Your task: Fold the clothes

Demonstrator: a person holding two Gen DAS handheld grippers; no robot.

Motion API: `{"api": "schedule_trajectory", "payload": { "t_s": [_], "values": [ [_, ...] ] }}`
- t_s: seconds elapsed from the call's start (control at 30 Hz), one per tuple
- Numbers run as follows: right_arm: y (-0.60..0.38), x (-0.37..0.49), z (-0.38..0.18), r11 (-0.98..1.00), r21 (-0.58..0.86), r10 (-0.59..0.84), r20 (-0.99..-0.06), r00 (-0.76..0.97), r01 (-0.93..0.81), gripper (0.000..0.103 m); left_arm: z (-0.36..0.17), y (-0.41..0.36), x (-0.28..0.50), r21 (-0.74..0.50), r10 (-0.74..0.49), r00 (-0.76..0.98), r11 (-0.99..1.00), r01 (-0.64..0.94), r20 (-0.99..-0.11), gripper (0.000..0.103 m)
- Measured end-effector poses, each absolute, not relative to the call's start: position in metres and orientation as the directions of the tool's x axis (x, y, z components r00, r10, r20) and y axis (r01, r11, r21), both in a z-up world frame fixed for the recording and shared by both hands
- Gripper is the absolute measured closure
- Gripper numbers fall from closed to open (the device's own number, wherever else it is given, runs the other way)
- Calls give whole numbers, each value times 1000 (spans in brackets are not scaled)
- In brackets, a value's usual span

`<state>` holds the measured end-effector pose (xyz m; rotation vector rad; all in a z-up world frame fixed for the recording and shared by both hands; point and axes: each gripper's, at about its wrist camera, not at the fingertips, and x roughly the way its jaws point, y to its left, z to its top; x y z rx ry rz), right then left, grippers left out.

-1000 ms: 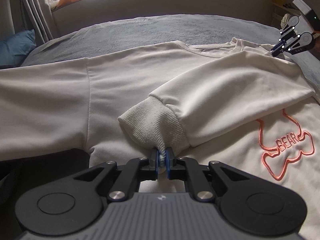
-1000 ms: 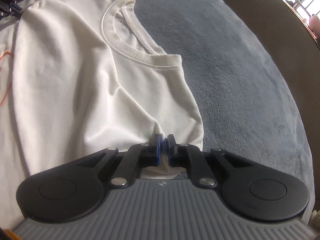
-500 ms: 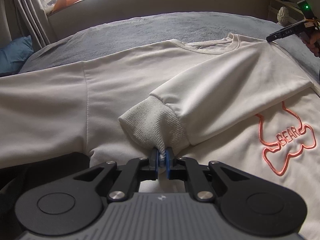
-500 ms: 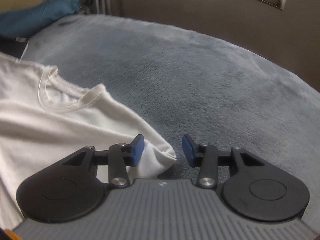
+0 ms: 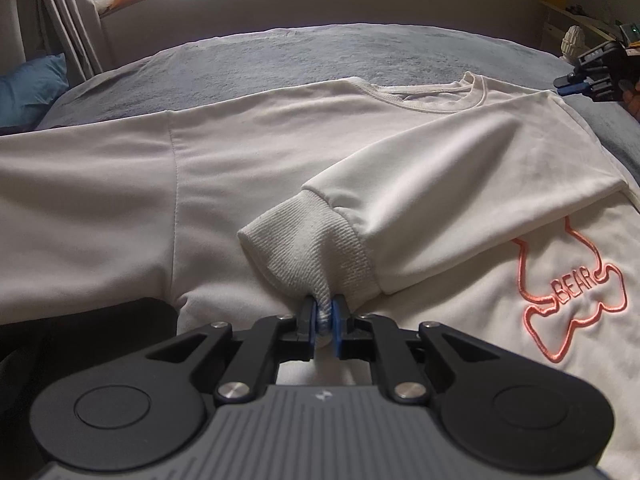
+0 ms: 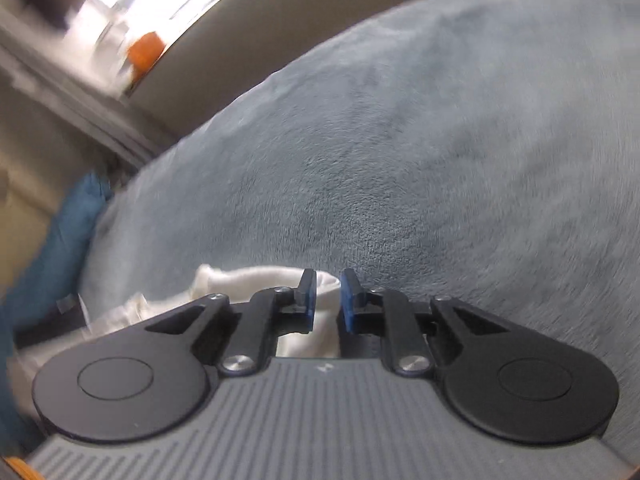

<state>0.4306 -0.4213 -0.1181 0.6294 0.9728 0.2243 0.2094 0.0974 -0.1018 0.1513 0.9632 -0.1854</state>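
A white sweatshirt (image 5: pixel 280 168) with an orange "BEAR" outline (image 5: pixel 572 292) lies flat on the grey bed. Its right sleeve is folded across the chest. My left gripper (image 5: pixel 323 320) is shut on the ribbed cuff (image 5: pixel 308 248) of that sleeve. My right gripper (image 6: pixel 327 296) is open, lifted off the shirt, with a bit of white fabric (image 6: pixel 256 280) showing behind its fingers. It also shows in the left wrist view (image 5: pixel 576 84), beside the shirt's right shoulder near the collar (image 5: pixel 432 96).
The grey blanket (image 6: pixel 440 140) covers the bed. A blue pillow (image 5: pixel 28 88) lies at the far left by the curtain. A low wall and window sill run behind the bed. A dark object (image 5: pixel 80 328) lies near the shirt's left armpit.
My right gripper let go of the shirt's shoulder, opened, then swung away from it over the blanket. My left gripper kept hold of the cuff and stayed nearly still.
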Motion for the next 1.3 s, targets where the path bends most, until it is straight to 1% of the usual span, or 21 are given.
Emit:
{"api": "schedule_trajectory", "payload": {
  "t_s": [0.03, 0.07, 0.2, 0.23, 0.27, 0.3, 0.33, 0.43, 0.5, 0.6, 0.67, 0.73, 0.8, 0.93, 1.07, 1.2, 1.27, 1.3],
  "values": [
    [-422, 434, -121, 776, 615, 454, -701, 551, 143, 88, -102, 97, 210, 47, -88, 557, 974, 222, -826, 94],
    [-421, 437, -123, 772, 610, 442, -718, 537, 180, 86, -102, 97, 211, 48, -87, 557, 974, 222, -826, 94],
    [-413, 447, -127, 745, 622, 463, -742, 485, 241, 85, -103, 98, 212, 45, -86, 556, 975, 217, -827, 94],
    [-410, 447, -126, 744, 627, 469, -737, 486, 232, 86, -103, 98, 212, 45, -86, 556, 975, 218, -826, 94],
    [-407, 448, -124, 747, 628, 473, -733, 489, 220, 93, -103, 99, 212, 46, -86, 557, 975, 218, -826, 94],
    [-402, 449, -120, 767, 611, 460, -736, 497, 195, 97, -103, 99, 212, 46, -86, 557, 975, 219, -826, 94],
    [-398, 450, -116, 787, 593, 447, -738, 506, 170, 98, -103, 99, 212, 46, -87, 558, 975, 219, -826, 94],
    [-384, 450, -106, 843, 528, 404, -745, 531, 99, 99, -104, 99, 212, 46, -88, 559, 974, 221, -824, 94],
    [-380, 449, -105, 857, 503, 376, -757, 534, 109, 99, -104, 99, 212, 45, -89, 559, 974, 220, -824, 94],
    [-383, 444, -101, 855, 503, 355, -742, 569, 122, 98, -104, 99, 211, 44, -90, 560, 975, 220, -823, 94],
    [-385, 439, -92, 886, 450, 285, -720, 632, 113, 99, -104, 99, 211, 44, -90, 562, 974, 221, -822, 94],
    [-391, 437, -87, 902, 409, 222, -717, 661, 141, 99, -104, 99, 211, 43, -91, 562, 975, 220, -822, 94],
    [-395, 434, -81, 910, 388, 188, -699, 689, 144, 99, -105, 100, 211, 38, -93, 562, 975, 217, -822, 94],
    [-380, 407, -63, 930, 366, 276, -664, 694, -20, 98, -102, 105, 213, 4, -113, 557, 979, 203, -823, 92],
    [-355, 366, -58, 919, 377, 361, -679, 639, -119, 97, -93, 125, 214, -101, -154, 579, 987, 123, -800, 87],
    [-326, 326, -67, 899, 405, 422, -698, 578, -167, 96, -79, 144, 209, -154, -158, 645, 986, 62, -748, 83],
    [-312, 309, -75, 890, 419, 443, -706, 552, -179, 96, -70, 148, 207, -152, -138, 679, 988, 38, -721, 83],
    [-305, 301, -79, 887, 424, 450, -709, 543, -181, 96, -67, 147, 206, -147, -142, 693, 988, 53, -707, 82]
  ]
}}
